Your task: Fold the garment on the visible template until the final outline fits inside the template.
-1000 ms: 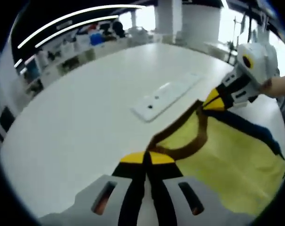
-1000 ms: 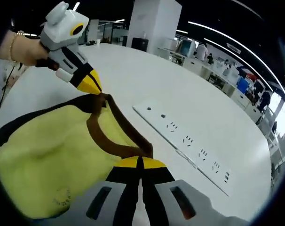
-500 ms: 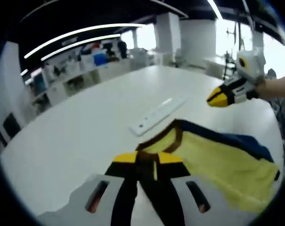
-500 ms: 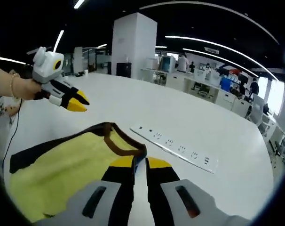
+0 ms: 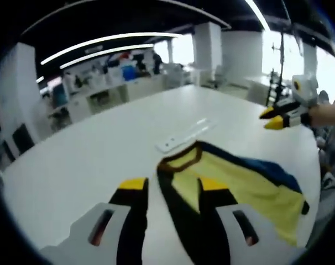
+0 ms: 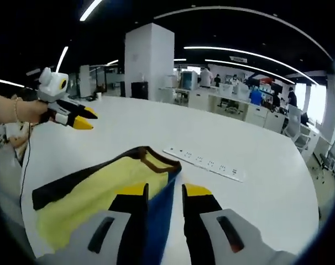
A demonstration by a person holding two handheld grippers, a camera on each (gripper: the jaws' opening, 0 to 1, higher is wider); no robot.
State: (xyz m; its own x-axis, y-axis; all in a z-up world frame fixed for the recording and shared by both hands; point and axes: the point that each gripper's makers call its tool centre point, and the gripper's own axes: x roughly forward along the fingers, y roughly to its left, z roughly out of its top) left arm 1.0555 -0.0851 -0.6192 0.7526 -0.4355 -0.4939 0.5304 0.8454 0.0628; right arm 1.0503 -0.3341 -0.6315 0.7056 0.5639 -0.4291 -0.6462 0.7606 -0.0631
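Left gripper view, jaws: left gripper [image 5: 173, 186] has its two yellow-tipped jaws spread apart, holding nothing.
Between those jaws: brown-edged collar of the garment [image 5: 239, 185] shows in the gap, lying on the table [image 5: 90, 160] beyond and below the tips; whether the jaws touch the cloth cannot be told.
Garment from here: yellow cloth with a dark blue edge, spread flat, running from the gap off to the right of the jaws.
Ahead of the jaws: white power strip [image 5: 181, 136] lies just past the collar, apart from the cloth.
Far right of the jaws: right gripper [image 5: 271, 120] held in a hand [image 5: 326, 113], raised above the table, well apart from the garment.
Beyond the table: desks, shelves and pillars of an open office, too small to detail.

Right gripper view, jaws: right gripper [image 6: 165, 190] also stands parted, nothing between the pads.
Between those jaws: a blue fold of the garment [image 6: 95, 190] fills the gap, seen past the tips.
Garment from here: yellow panel extends left of the jaws, with a dark band along its far edge and the brown collar just ahead of the tips.
Ahead and right of the jaws: power strip [image 6: 206, 163] on the white table [image 6: 267, 176], near the collar but not touching it.
Far left of the jaws: left gripper [image 6: 84, 120] in a hand [image 6: 29, 110], tips slightly apart, up off the table and clear of the cloth.
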